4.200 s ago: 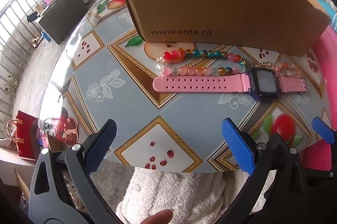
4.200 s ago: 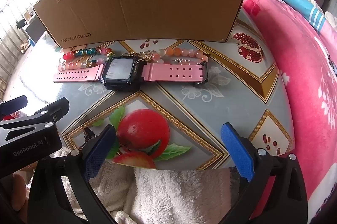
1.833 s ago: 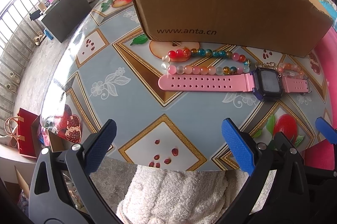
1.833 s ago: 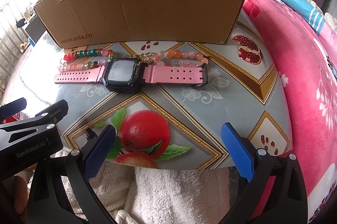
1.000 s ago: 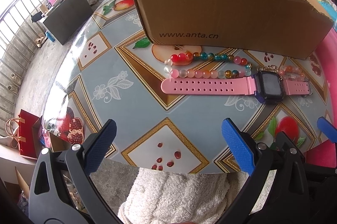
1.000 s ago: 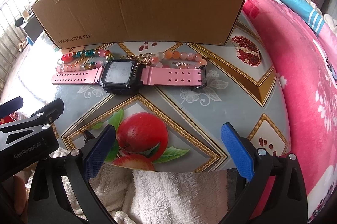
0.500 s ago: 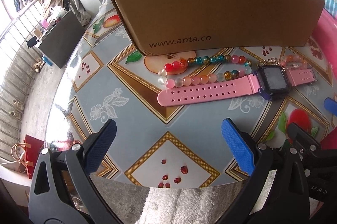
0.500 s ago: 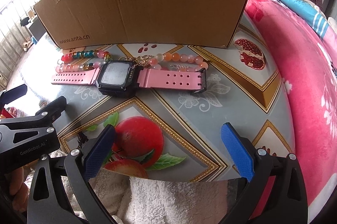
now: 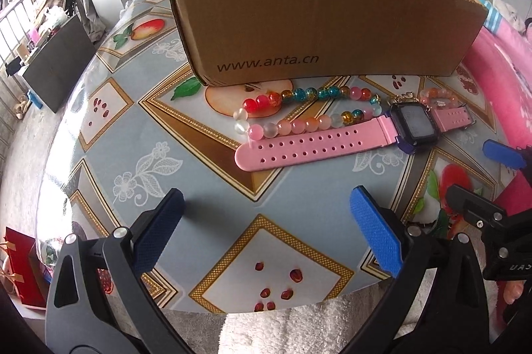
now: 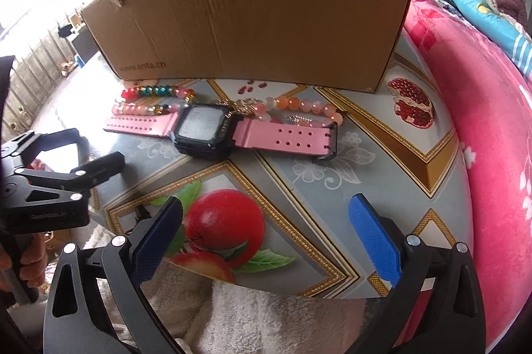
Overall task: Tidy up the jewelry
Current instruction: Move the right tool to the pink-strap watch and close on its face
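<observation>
Count: one cardboard box (image 9: pixel 319 18), two bead bracelets, one pink watch (image 9: pixel 352 139) | left tool (image 9: pixel 266 234) spread wide, empty, over the worktop (image 9: pixel 139 128); right tool (image 10: pixel 266 234) likewise | watch ahead of both tools, flat before the box, strap running left-right, beads just behind.

The tabletop (image 9: pixel 139 134) wears a glossy grey-blue cloth printed with gold-edged diamonds, apples and pomegranates. Straight ahead of both tools stands a brown cardboard box (image 9: pixel 299 15), its top edge torn. Just this side of it lies a pink-strapped watch (image 10: pixel 212 129), flat and stretched out. Between watch and box rest a multicoloured bead bracelet (image 9: pixel 299 108) and a peach bead bracelet (image 10: pixel 299 108), touching the strap.
</observation>
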